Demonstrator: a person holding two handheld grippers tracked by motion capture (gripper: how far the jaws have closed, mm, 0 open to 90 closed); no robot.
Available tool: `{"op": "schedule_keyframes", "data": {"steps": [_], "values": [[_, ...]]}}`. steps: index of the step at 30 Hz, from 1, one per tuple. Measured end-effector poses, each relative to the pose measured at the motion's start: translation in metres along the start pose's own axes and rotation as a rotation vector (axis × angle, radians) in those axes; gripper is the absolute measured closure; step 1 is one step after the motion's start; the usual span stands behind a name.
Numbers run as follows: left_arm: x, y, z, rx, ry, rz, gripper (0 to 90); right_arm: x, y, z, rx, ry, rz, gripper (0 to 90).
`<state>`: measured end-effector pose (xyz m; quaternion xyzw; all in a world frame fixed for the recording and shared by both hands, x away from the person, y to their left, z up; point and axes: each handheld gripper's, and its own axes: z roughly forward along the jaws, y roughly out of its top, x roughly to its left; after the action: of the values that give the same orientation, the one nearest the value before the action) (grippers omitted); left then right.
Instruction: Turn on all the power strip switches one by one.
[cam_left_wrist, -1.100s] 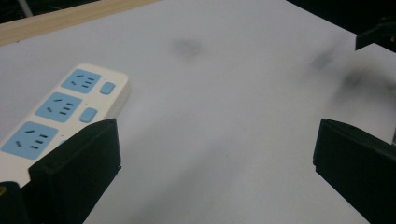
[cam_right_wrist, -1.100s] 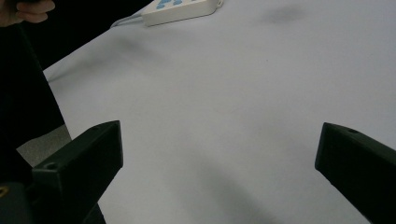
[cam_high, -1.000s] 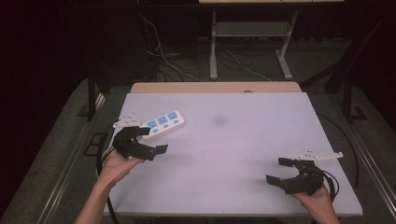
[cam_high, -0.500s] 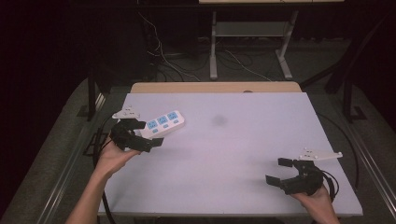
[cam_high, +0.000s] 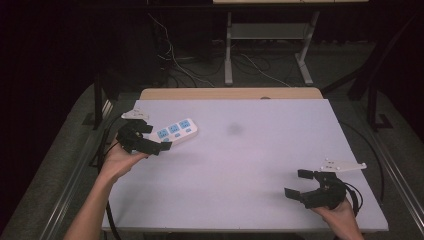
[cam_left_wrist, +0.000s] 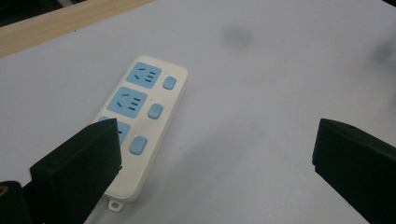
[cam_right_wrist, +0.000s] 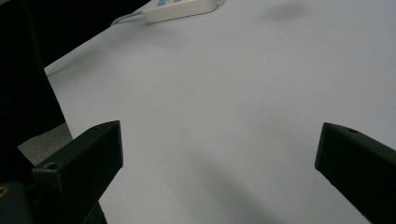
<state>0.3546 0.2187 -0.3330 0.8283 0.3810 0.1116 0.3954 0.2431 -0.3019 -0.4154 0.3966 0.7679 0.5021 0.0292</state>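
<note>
Where the strip (cam_high: 173, 132) lies flat, long axis slanting across the worktop (cam_high: 240, 165), left hand-held gripper (cam_high: 150, 139) wide open, empty (switches clear in its view), right hand-held gripper (cam_high: 299, 184) likewise.

White power strip (cam_high: 175, 131) on table (cam_high: 240, 170), left gripper (cam_high: 152, 138) wide apart beside it, right gripper (cam_high: 299, 184) well apart.

Beside the left jaw of the matt black plastic left gripper (cam_left_wrist: 210, 154) lies a white plastic power strip with pale blue socket faces and buttons (cam_left_wrist: 144, 119), its casing smooth with a soft sheen. It rests on a smooth, matt pale lilac tabletop (cam_high: 260, 165) edged at the far side with bare light wood (cam_high: 230, 94). The matt black plastic right gripper (cam_right_wrist: 219, 158) looks faintly grainy.
</note>
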Motion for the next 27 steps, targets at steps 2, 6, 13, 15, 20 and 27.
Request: {"op": "schedule_keyframes", "data": {"steps": [2,6,13,15,20,27], "values": [[0.004,0.003,0.000,0.005,0.003,0.001,0.0,0.000,0.000,0.000,0.002,0.001,-0.002,0.7],[0.009,0.006,0.002,0.027,0.014,0.005,0.0,0.000,0.000,0.000,0.001,0.001,-0.002,0.7],[0.024,0.008,0.011,0.073,0.040,-0.010,0.2,0.000,-0.001,0.000,0.001,0.002,-0.006,0.7],[0.027,0.007,0.013,0.081,0.045,-0.014,0.8,0.000,-0.001,0.000,0.001,0.001,-0.004,0.7],[0.034,0.007,0.020,0.103,0.055,-0.018,3.0,0.000,-0.001,0.001,0.005,-0.002,-0.002,0.7],[0.039,0.008,0.030,0.124,0.056,-0.014,7.7,0.000,-0.002,0.001,0.004,-0.003,-0.004,0.7]]}}
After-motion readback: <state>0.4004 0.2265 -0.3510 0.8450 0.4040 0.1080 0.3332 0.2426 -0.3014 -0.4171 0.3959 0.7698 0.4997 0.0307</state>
